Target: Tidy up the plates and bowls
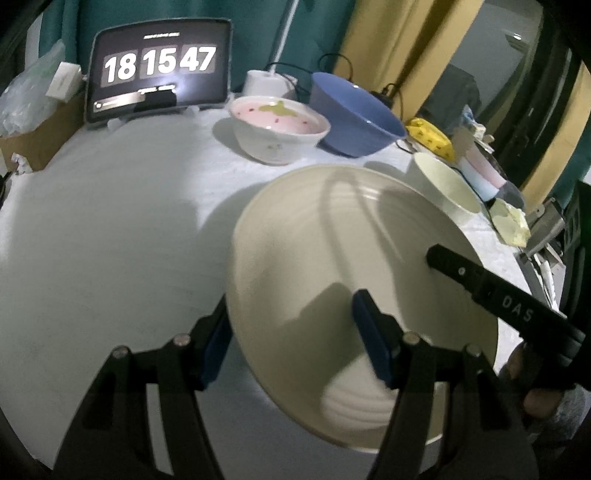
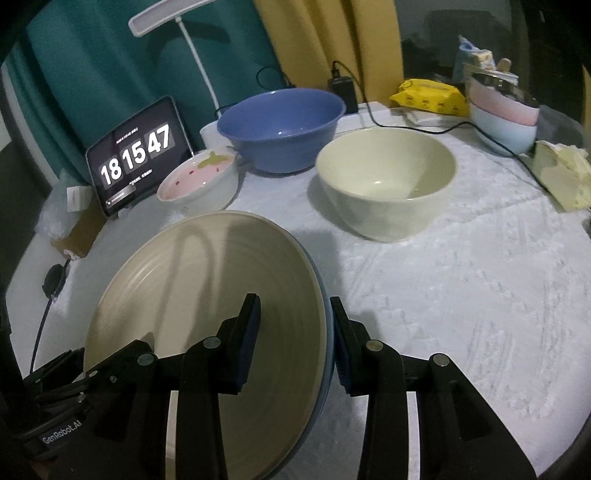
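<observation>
A cream ribbed plate [image 1: 332, 240] [image 2: 207, 295] lies on top of a blue plate whose rim [image 2: 327, 354] shows under it. The stack is tilted above the white tablecloth [image 2: 461, 295]. My left gripper [image 1: 291, 314] is shut on the stack's left rim, one blue pad under it and one inside. My right gripper [image 2: 293, 310] is shut on the right rim; its finger [image 1: 480, 284] shows in the left wrist view. Behind stand a strawberry-pattern bowl [image 1: 279, 127] [image 2: 199, 181], a blue bowl [image 1: 354, 114] [image 2: 280, 129] and a cream bowl [image 1: 447, 184] [image 2: 384, 181].
A tablet clock [image 2: 136, 155] and a white lamp [image 2: 173, 22] stand at the back left. A yellow wipes pack [image 2: 428, 96], stacked pink and pale blue bowls [image 2: 506, 118] and a yellow cloth [image 2: 561, 173] sit back right. A black cable [image 2: 424, 129] crosses the cloth.
</observation>
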Motion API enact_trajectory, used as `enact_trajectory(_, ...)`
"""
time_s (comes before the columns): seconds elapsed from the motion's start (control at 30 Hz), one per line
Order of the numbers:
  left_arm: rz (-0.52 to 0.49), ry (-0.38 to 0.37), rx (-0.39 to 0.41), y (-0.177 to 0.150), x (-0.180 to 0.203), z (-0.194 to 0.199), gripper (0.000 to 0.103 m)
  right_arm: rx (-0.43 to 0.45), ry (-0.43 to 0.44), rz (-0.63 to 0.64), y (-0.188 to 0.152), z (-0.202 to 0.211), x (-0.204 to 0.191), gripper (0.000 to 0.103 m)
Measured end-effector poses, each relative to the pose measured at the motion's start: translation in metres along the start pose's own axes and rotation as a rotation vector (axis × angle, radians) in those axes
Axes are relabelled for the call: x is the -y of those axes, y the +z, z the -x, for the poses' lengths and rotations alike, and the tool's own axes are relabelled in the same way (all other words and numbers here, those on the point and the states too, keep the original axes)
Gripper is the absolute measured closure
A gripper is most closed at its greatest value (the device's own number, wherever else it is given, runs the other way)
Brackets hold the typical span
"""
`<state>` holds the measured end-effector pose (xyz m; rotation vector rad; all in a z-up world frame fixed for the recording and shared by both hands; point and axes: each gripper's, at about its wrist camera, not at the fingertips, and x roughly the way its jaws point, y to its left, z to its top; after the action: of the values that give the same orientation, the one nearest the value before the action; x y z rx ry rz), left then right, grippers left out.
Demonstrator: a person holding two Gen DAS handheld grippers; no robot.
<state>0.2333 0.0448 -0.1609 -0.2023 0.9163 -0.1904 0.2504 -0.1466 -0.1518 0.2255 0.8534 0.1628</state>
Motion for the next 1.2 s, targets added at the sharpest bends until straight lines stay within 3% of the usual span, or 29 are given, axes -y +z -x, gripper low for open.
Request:
enact_trajectory(0.5,0.018,0.069,-0.027,0.01,-0.035,-0.015,0.038,-0.062,0.022,0.048,0.011,-0.041,-0.032,0.064)
enact_trajectory(1.2,-0.08,0.137,0.013,0.01,-0.024,-0.015,0.038,-0.082,-0.004,0.072,0.009,-0.052,-0.031,0.063)
